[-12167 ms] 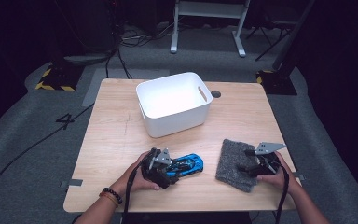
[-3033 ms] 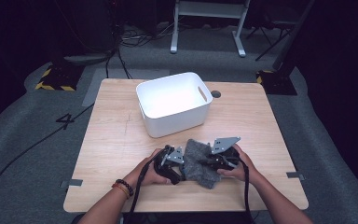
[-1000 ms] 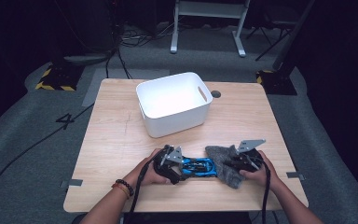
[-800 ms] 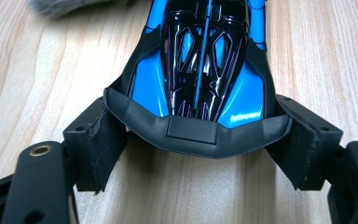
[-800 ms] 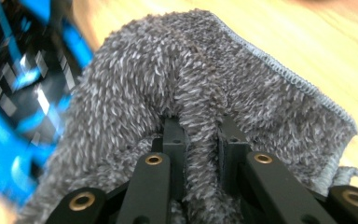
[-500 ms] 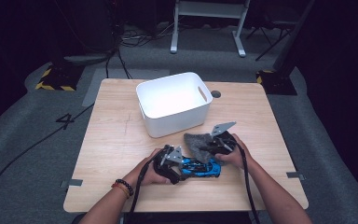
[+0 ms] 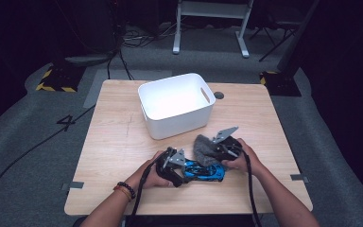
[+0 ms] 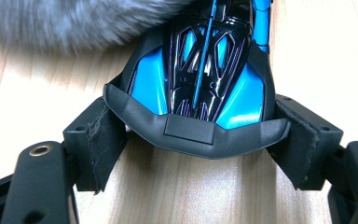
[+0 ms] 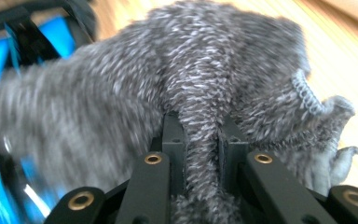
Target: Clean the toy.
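A blue and black toy car (image 7: pixel 205 171) lies on the wooden table (image 7: pixel 118 142) near its front edge. My left gripper (image 7: pixel 182 171) is shut on the car's end (image 8: pixel 200 93), one pad (image 8: pixel 103 140) against each side. My right gripper (image 7: pixel 213 152) is shut on a grey knitted cloth (image 7: pixel 202 147), a fold of it pinched between the jaws (image 9: pixel 200 140). The cloth hangs over the far part of the car (image 9: pixel 0 56) and blurs with motion in the right gripper view. In the left gripper view the grey cloth (image 8: pixel 74 23) lies at the upper left beside the car.
A white plastic bin (image 7: pixel 176 104) stands behind the car at the table's middle. A round hole (image 7: pixel 219 95) sits in the table top to the bin's right. Bare wood lies at the left and far right of the table.
My right gripper has carried the cloth back and forth over the car; since half a second ago it sits slightly lower against the car's far side. The left gripper stays on the car.
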A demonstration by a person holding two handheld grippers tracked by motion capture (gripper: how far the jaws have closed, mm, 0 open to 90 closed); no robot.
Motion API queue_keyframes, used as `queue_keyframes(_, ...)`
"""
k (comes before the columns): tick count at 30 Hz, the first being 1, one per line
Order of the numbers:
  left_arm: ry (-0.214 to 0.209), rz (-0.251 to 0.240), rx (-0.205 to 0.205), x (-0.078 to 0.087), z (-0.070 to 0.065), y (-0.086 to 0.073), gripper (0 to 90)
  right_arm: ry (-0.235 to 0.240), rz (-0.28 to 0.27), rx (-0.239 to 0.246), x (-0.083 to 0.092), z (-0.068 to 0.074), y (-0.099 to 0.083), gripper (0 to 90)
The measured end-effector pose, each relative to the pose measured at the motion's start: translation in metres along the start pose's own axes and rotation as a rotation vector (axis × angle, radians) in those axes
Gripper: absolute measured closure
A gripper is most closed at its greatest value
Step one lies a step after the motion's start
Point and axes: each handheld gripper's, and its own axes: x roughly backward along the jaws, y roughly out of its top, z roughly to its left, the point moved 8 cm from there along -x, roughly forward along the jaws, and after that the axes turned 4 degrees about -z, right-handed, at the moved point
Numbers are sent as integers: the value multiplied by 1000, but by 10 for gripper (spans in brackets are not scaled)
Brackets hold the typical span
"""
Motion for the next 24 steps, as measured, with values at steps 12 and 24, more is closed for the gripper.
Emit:
queue_keyframes(12, 18, -1, 9, 0, 0, 0, 239, 59, -75, -26, 58, 16, -73, 768)
queue_keyframes(24, 70, 70, 42, -2, -2, 3, 161, 26, -137, -74, 59, 16, -79, 757)
